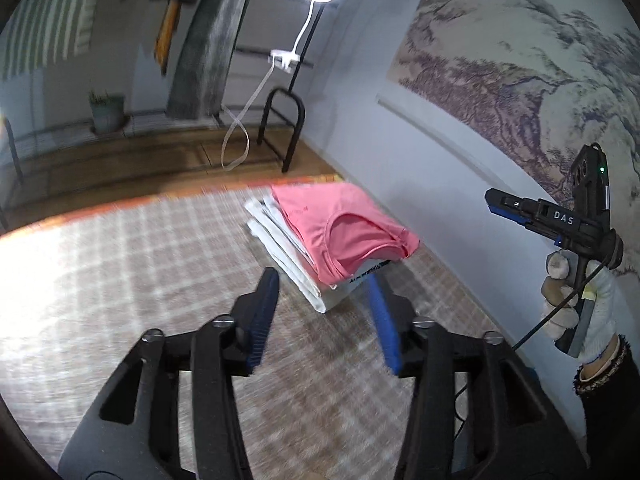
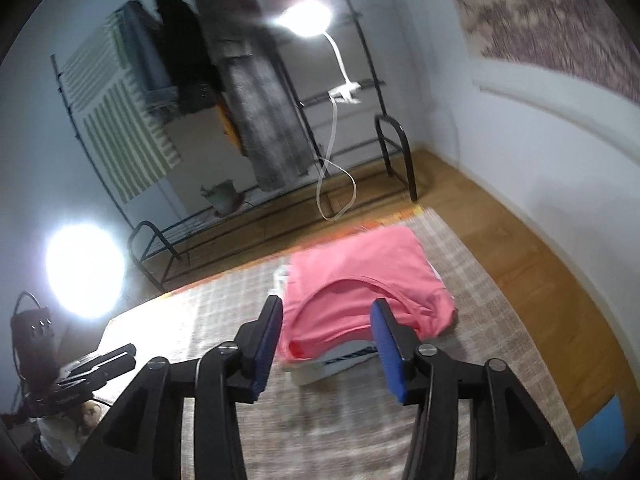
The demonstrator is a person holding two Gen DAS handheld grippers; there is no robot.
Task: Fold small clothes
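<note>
- Your left gripper [image 1: 324, 316] has its jaws parted about halfway, with nothing between the blue pads [image 1: 265, 316].
- Your right gripper [image 2: 328, 344] is likewise about half open and holds nothing.
- The pink top [image 2: 360, 292] lies folded just ahead of both grippers, neckline facing the fingertips, clear of the pads.
- The pink top sits on a stack of folded white clothes [image 1: 288, 256]; the white layers show at the stack's left edge and under its near corner.
- The stack rests on the checked mat [image 1: 140, 280], which lies below and around both grippers.
- In the left wrist view, the right gripper appears to the right of your left gripper, held in a white-gloved hand [image 1: 576, 300].
- In the right wrist view, the left gripper shows low at the left edge, in shadow.
- Beyond the mat stands a black clothes rack [image 2: 304, 100] holding hanging garments, with a small plant pot [image 2: 222, 198] on its lower shelf.
- A lamp [image 2: 304, 20] is clipped to the rack.
</note>
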